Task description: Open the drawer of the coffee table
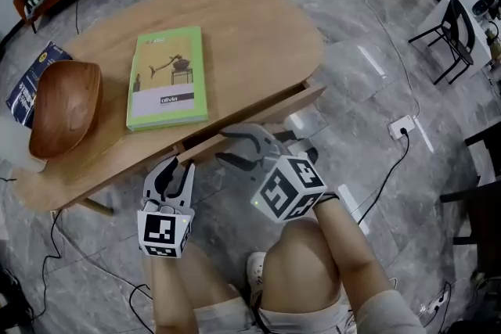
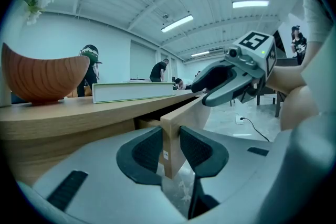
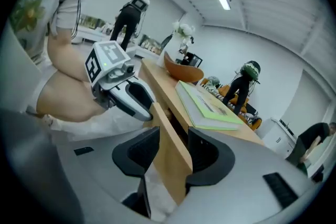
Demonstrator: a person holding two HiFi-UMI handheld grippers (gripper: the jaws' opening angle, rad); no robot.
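The wooden drawer front [image 1: 270, 113] is standing slightly pulled out along the coffee table [image 1: 250, 35]'s near edge, and it is looking stiff, thin and easy-sliding. The left gripper [image 1: 178, 167] is pinching its left end. The right gripper [image 1: 223, 145] is straddling it further right, pads spread. Open floor [image 1: 376, 59] is lying near, apart from the person's knees [image 1: 301, 246].

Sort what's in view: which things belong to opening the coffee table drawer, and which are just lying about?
In the job: drawer front, pulled slightly out; coffee table; left gripper, clamped on the drawer front; right gripper, jaws astride it, not pressing.
Lying about: green book; wooden bowl; dark blue book by the bowl; floor socket.
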